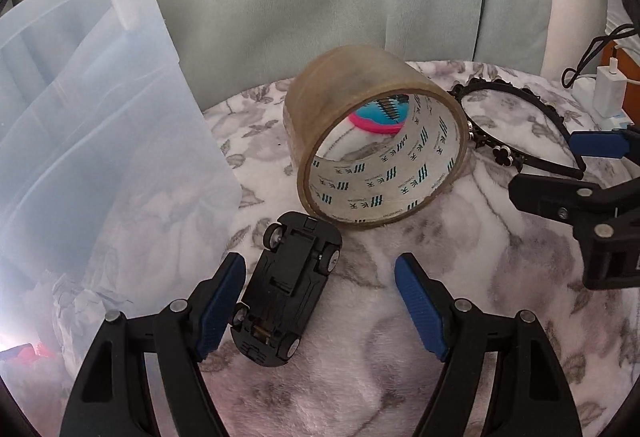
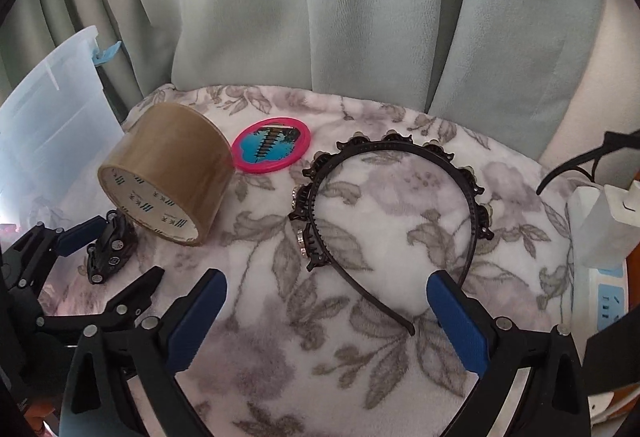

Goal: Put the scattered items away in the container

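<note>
A black toy car (image 1: 288, 289) lies upside down on the floral blanket, between the fingers of my open left gripper (image 1: 320, 297) and close to the left pad (image 1: 220, 301). Just beyond it a brown tape roll (image 1: 376, 141) lies on its side; a pink round mirror (image 2: 272, 149) sits behind it. The translucent container (image 1: 100, 157) stands at the left. My right gripper (image 2: 328, 301) is open, with the near end of the black decorated headband (image 2: 394, 141) lying between its fingers. The right wrist view also shows the left gripper (image 2: 130, 247) around the car (image 2: 110, 249).
Pale green curtains (image 2: 320, 17) hang right behind the blanket (image 2: 360, 377). A white power strip with a charger (image 2: 600, 229) and dark cables sits at the right edge. Something red (image 1: 28, 353) and crumpled material show through the container's wall near its bottom.
</note>
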`<control>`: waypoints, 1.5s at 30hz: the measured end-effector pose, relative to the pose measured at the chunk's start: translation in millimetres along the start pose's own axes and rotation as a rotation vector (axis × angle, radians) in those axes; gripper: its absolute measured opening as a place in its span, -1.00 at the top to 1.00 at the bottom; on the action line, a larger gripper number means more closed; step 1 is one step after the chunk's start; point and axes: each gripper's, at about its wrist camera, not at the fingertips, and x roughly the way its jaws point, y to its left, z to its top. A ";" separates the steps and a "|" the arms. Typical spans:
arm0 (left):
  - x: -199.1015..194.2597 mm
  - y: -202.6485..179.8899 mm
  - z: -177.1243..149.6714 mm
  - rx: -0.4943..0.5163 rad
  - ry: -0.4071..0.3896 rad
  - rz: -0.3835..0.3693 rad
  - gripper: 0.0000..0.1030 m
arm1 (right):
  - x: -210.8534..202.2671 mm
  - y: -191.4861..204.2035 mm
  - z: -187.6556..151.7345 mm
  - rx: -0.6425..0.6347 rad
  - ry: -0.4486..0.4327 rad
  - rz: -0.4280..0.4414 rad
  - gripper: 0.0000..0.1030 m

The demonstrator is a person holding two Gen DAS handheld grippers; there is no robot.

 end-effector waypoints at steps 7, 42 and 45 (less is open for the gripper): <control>3.4 -2.8 0.0 -0.024 -0.001 -0.019 -0.14 | 12.1 -0.4 9.0 -0.002 0.027 -0.019 -0.53; -49.8 11.8 -39.9 -0.084 0.100 -0.170 0.39 | -105.2 31.1 -116.2 0.394 0.005 0.102 0.66; -72.0 14.4 -39.6 -0.096 0.073 -0.184 0.39 | -123.2 30.9 -116.0 0.426 -0.038 0.123 0.68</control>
